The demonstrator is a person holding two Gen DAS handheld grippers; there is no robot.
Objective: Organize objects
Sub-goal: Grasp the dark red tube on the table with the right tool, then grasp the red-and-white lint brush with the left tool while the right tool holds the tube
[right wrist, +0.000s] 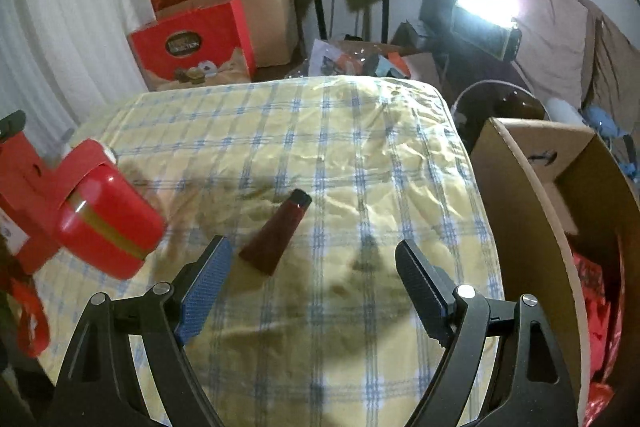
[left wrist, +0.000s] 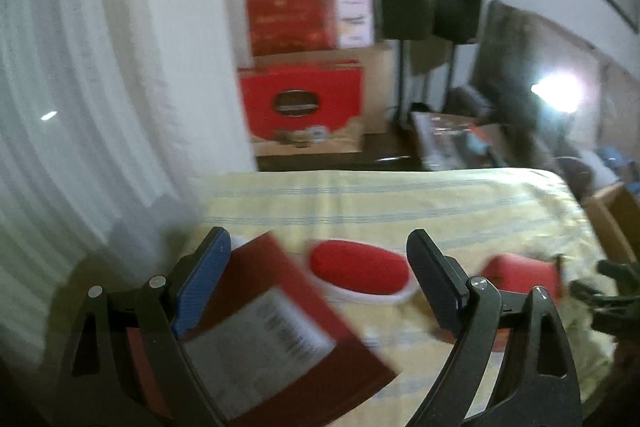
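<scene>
We hold both grippers wide and empty over the checked bed cover (right wrist: 360, 131): the left gripper (left wrist: 318, 267) above a red box (left wrist: 280, 327), the right gripper (right wrist: 314, 267) just short of the dark tube (right wrist: 280, 231) mid-cover, a cardboard box (right wrist: 516, 187) at the right edge

Checked bedcloth (right wrist: 360, 131) bears dark tube (right wrist: 276, 233), red case (right wrist: 108, 227).
</scene>
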